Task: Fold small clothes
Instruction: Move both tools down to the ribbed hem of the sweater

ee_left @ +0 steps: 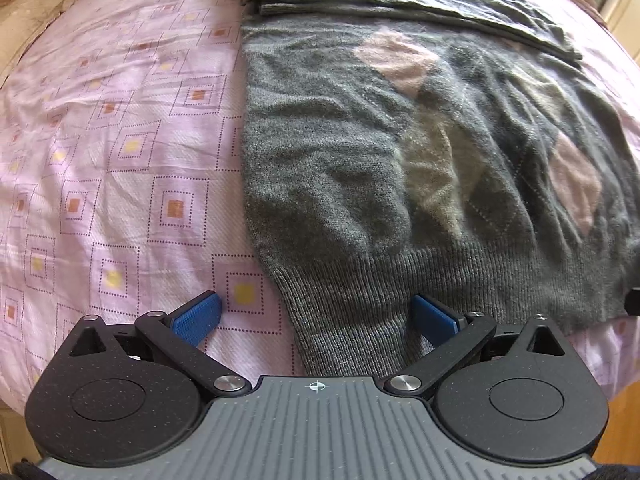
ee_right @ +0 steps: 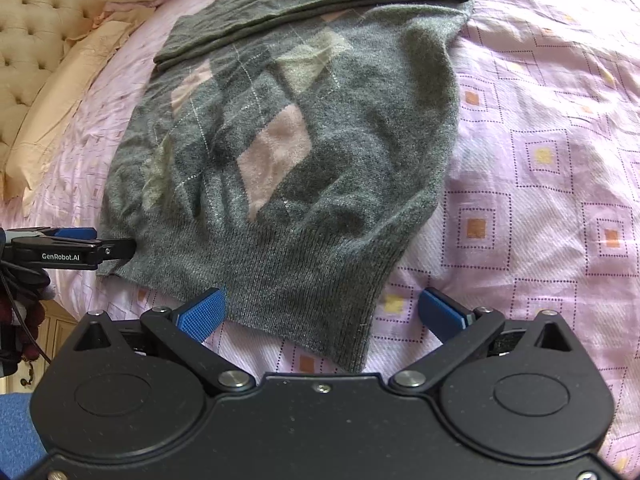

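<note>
Across the pink bedspread (ee_left: 120, 152) the grey sweater (ee_left: 360, 160) lay flat, sleeves folded over, and I had both the left gripper (ee_left: 316, 314) and right gripper (ee_right: 322, 308) jaws wide open, empty, straddling the hem corners, so uneven pinches could've skewed the fold.
</note>
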`<state>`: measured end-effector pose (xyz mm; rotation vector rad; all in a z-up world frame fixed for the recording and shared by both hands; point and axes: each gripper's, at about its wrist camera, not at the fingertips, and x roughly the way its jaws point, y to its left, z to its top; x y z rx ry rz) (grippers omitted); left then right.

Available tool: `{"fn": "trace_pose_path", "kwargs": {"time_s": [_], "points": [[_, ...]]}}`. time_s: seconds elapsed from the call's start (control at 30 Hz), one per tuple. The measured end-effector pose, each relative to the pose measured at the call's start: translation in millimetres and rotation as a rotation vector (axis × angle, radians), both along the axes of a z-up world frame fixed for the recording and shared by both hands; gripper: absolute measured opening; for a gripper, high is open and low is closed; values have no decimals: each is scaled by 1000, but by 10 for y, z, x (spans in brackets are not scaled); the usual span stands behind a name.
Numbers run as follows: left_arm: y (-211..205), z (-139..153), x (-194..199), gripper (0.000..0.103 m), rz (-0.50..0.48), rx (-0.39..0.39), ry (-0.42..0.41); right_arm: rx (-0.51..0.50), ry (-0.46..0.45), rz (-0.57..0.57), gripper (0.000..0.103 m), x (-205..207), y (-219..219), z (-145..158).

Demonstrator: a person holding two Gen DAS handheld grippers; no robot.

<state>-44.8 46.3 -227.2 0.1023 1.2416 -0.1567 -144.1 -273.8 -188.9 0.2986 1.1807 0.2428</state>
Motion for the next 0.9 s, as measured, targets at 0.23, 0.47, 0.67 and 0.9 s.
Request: {"fn": "trace_pose_path", "kwargs": {"time_s": [0.23,0.47,0.67,0.9], "points": [[28,89,-108,84,8,-43,-22,27,-30,0,103,-71,-45,-5],[90,124,-207,70,13,-92,-42,14,-68,49,103,-140,-25,-7],[96,154,-123,61,8,-148,-55,29,-80,40,103,-158,-45,-17],[42,130,-59,59,-1,-164,-53,41,-68,33,103,-145,-73,-2]]}}
